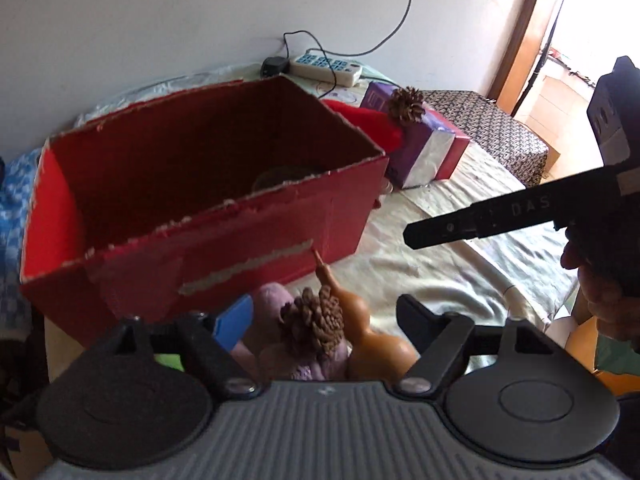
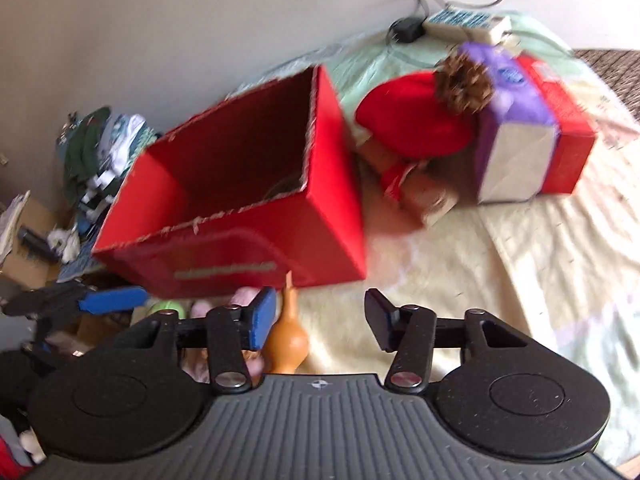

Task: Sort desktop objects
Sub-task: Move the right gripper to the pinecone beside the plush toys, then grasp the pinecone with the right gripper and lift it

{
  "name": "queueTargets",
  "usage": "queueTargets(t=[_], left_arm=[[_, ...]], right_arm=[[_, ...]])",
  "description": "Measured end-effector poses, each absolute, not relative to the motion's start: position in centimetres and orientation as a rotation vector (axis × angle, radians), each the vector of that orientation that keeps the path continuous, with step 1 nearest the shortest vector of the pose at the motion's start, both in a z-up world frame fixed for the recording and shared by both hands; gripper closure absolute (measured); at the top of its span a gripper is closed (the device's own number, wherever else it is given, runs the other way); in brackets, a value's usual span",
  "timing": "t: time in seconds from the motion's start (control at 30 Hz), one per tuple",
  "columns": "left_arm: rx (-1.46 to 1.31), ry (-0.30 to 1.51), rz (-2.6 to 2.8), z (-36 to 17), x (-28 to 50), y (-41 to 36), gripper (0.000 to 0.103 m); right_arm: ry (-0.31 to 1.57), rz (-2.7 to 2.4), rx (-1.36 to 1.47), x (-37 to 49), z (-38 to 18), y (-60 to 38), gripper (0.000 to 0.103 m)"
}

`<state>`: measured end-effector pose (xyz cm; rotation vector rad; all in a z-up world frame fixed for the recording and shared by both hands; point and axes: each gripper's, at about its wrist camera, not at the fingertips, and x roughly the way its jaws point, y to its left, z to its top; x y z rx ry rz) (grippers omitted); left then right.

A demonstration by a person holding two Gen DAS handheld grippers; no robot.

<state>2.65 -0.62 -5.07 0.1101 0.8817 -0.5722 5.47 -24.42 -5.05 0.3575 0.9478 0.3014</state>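
Two grippers work over the cloth-covered table (image 2: pixel 520 280), and neither holds anything. Nearest the left gripper (image 1: pixel 324 316), whose jaws stand moderately wide and empty, lies a cluster of three items: a brown pine cone (image 1: pixel 314 326) resting on a pink plush item (image 1: pixel 280 328), with an orange gourd (image 1: pixel 372 336) touching the cone on its right. The cluster sits between the left fingers, directly ahead and below them. The gourd's long axis runs away from the camera, with the bulb near and the thin stem (image 1: pixel 320 264) pointing at the front wall of the red cardboard box (image 1: pixel 256 240). The right gripper (image 2: pixel 320 320) also has its jaws partly open and empty; in its view the gourd (image 2: pixel 288 344) lies just inside its blue-padded left finger (image 2: pixel 264 318), off centre toward the left hand, so the left gripper is judged nearer and better aligned for a pick. Behind the cluster the open-topped box stands just beyond the stem; something dim lies at its bottom, too dark to identify. Past the box's right corner sit a red cloth item (image 2: pixel 412 120), a second pine cone (image 1: pixel 406 104) on a purple-and-silver package (image 1: pixel 416 148), and a red carton (image 2: pixel 560 128). Farthest, against the wall, lies a power strip (image 1: pixel 326 68).
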Motion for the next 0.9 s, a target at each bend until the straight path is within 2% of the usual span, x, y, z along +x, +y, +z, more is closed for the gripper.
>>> queueTargets(t=[0.1,0.47,0.53,0.57,0.6,0.73,0.9], left_arm=[[0.1,0.919,-0.511,-7.0,2.3,-1.3,0.044],[0.009,0.947,-0.348,-9.5,2.6,-1.7,0.045],[-0.009,0.953,-0.345,-9.6,3.2,-1.7,0.049],[-0.012,0.957,-0.347,-9.6,3.4,-1.7,0.057],[-0.01,0.961,-0.353,-9.6,3.6,-1.8,0.058],[-0.006,0.95,-0.357,-9.6,3.7,-1.9,0.059],[0.035,0.946,-0.405,-8.8,3.6,-2.4,0.061]], right_arm=[[0.975,0.363,0.34,5.9,-5.6,-23.1,0.054],[1.084,0.493,0.346,7.9,-7.3,-19.3,0.053],[1.099,0.501,0.357,8.3,-7.8,-18.9,0.052],[1.104,0.502,0.361,8.5,-8.0,-18.7,0.052],[1.109,0.503,0.366,8.7,-8.2,-18.6,0.048],[1.137,0.521,0.412,9.2,-8.9,-18.7,0.047],[1.167,0.528,0.438,8.9,-8.9,-18.8,0.051]])
